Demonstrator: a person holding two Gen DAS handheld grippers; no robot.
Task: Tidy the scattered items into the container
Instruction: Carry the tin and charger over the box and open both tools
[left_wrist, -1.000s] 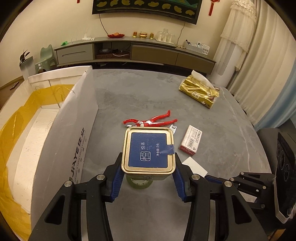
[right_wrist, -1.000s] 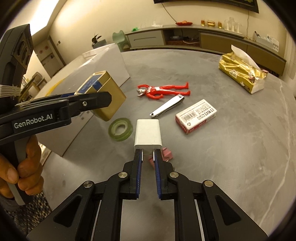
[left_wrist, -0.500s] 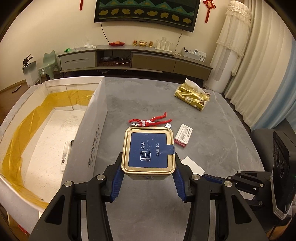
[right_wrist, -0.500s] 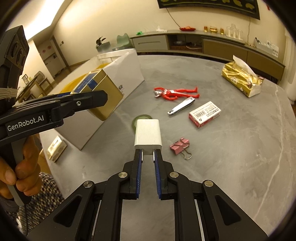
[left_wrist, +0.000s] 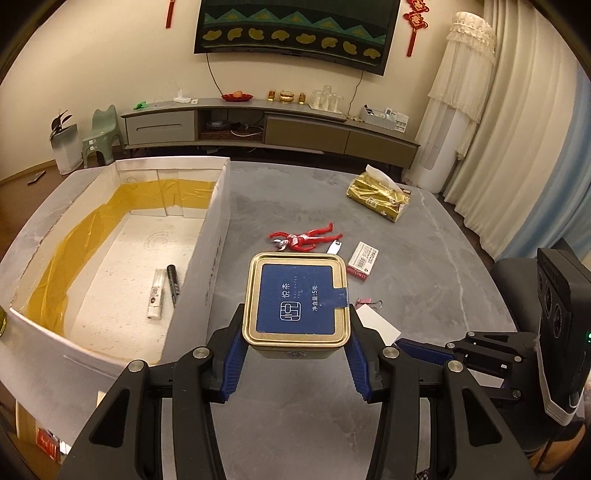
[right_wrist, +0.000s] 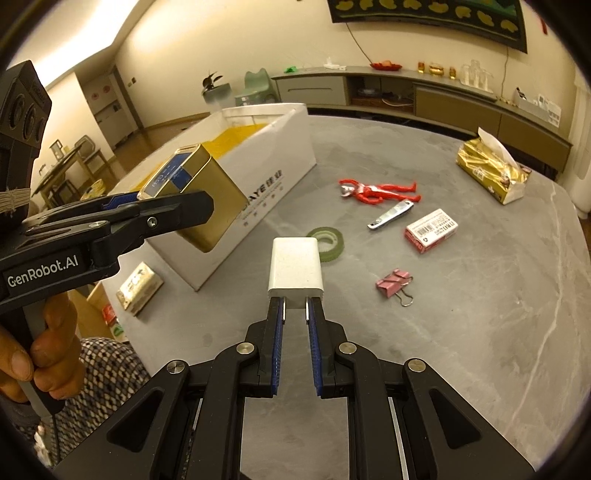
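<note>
Lifting has carried the left tool (left_wrist: 295, 363), clamped on the gold tea tin (left_wrist: 297, 301), and the right tool (right_wrist: 295, 325), clamped on the white charger (right_wrist: 295, 267), higher above the worktop (right_wrist: 480, 314), so both seem ready for the cardboard box (left_wrist: 110, 258).

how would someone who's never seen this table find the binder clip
Start at the big white cardboard box on the grey table, then move right past the green tape roll. The binder clip lies alone nearest the table's front edge, below the red-and-white staple box. It is the only pink thing, with wire handles.
</note>
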